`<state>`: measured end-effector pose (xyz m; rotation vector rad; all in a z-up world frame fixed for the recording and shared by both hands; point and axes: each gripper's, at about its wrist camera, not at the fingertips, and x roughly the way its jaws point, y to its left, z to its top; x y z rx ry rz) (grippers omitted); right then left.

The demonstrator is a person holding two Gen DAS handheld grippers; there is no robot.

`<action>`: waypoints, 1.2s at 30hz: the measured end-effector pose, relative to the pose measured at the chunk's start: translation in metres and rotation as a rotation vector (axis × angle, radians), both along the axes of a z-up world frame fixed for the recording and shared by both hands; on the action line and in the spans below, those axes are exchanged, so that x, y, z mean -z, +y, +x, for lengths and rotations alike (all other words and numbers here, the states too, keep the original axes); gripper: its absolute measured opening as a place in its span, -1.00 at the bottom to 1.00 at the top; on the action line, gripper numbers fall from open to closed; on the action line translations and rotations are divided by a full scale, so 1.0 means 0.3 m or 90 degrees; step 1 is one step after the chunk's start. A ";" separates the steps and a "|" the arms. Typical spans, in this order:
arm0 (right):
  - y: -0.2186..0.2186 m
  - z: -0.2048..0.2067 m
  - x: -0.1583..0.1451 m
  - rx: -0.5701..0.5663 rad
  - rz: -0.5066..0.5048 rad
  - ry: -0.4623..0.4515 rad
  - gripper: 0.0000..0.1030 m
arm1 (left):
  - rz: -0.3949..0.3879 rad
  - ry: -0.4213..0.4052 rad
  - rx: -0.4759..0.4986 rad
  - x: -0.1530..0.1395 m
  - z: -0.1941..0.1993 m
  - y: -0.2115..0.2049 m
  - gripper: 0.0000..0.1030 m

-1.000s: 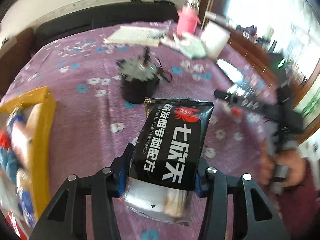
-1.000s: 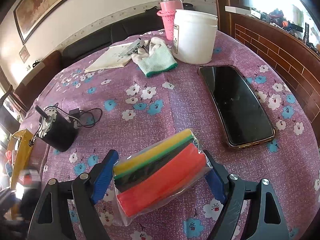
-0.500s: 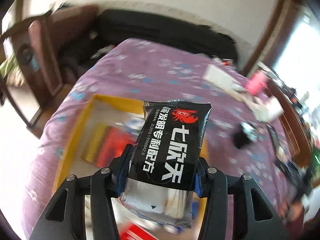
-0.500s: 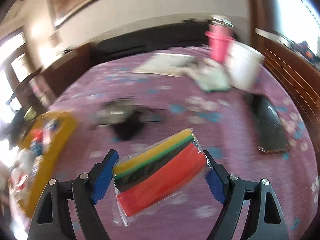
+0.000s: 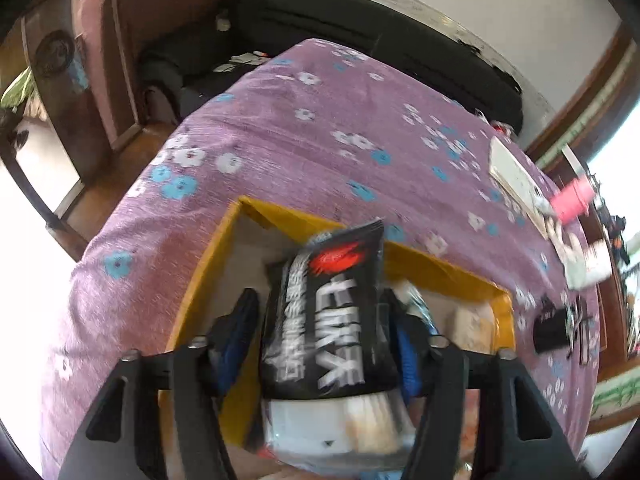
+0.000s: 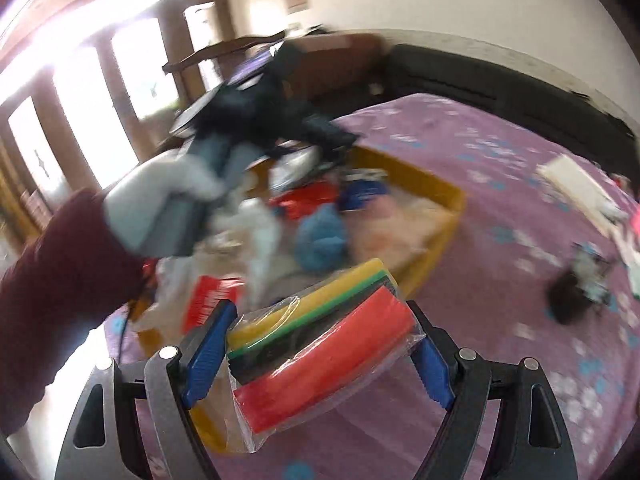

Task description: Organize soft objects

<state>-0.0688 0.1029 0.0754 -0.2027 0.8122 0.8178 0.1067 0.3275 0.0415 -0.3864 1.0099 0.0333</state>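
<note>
The left hand-held gripper (image 5: 324, 334) grips the black pouch (image 5: 326, 320) across its lower half, one blue finger on each side edge. The pouch stands nearly upright over the yellow tray (image 5: 440, 268), its top at 12 o'clock; its clear bottom part hangs toward 6 o'clock. The tray rests on the worktop (image 5: 300, 140), under a purple flowered cloth.

The right hand-held gripper (image 6: 320, 344) is closed on the sponge pack (image 6: 320, 344), a clear bag of yellow, green, black and red strips, held by its two ends. The pack sits above the tray's near wall (image 6: 436, 248), at 12 o'clock from the gripper. The tray already holds several soft items; blur hides their details.

Handling, as judged:
- Pouch: light, limp film, slippery. Grip at mid-body across the width; a hold near the seal is likely to let it fold or slide.
- Sponge pack: light, compressible, loose bag skin. Clamp on the strip ends, not on slack film, or the bag may slip.
- Neither item looks fragile; a low release into the tray should suffice.
</note>
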 end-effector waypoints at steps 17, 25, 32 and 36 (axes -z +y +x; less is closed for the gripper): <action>0.091 -0.049 0.030 -0.056 -0.006 -0.010 0.89 | 0.008 -0.152 0.010 -0.242 -0.286 -0.019 0.66; -0.046 -0.079 -0.020 0.023 0.021 -0.035 0.89 | 0.286 -0.290 -0.102 -0.384 -0.552 -0.156 0.91; -0.205 -0.100 0.000 0.121 0.047 -0.029 0.89 | 0.303 -0.464 -0.178 -0.412 -0.849 -0.282 1.00; -0.297 -0.131 0.025 0.168 0.106 0.005 0.89 | 0.264 -0.316 -0.143 -0.283 -0.779 -0.328 1.00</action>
